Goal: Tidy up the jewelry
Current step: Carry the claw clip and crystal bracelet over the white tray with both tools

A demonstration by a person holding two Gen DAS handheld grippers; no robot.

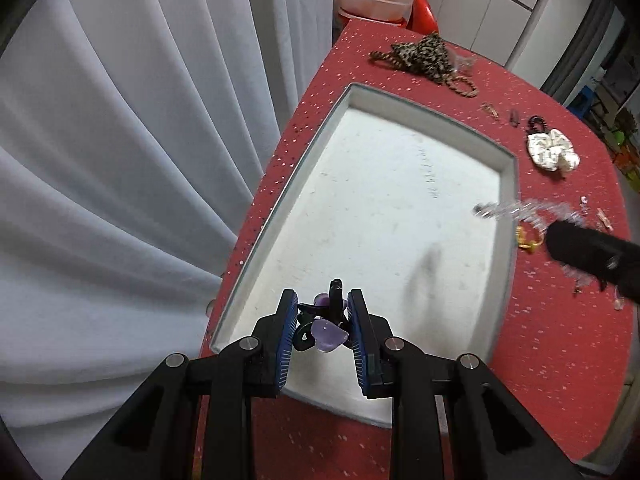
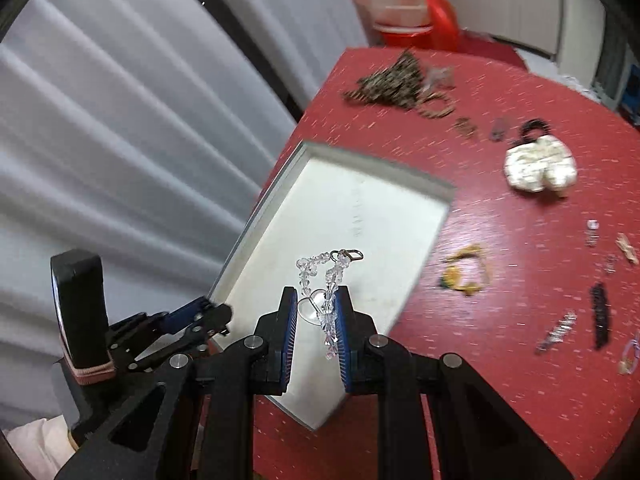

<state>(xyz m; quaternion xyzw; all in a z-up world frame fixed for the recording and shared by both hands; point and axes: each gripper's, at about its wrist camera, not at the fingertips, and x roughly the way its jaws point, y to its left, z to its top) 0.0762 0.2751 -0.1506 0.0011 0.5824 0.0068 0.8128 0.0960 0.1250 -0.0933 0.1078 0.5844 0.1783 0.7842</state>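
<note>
Nearest the left wrist camera, the left hand-held gripper (image 1: 322,334) is closed down on a black hair claw clip with pale purple stones (image 1: 323,326), pinched between its blue ribbed pads and hanging over the near end of the shallow white rectangular tray (image 1: 507,200). The right hand-held gripper (image 2: 317,322) likewise has its pads drawn in on a clear crystal bead bracelet with a small metal clasp (image 2: 320,276), whose free loop lies out beyond the fingertips, above the tray's bare middle. Both pieces therefore seem to be mid-delivery: carried to the tray, not yet set down. The next move probably calls for lowering each piece close to the tray floor, at separate spots, then easing the jaws apart so the bracelet does not snag. Farther off on the red speckled surface (image 2: 520,360) wait a yellow beaded piece (image 2: 464,270), a white fabric scrunchie (image 2: 540,170) and, farthest, a leopard-print heap of hair ties (image 1: 426,58).
</note>
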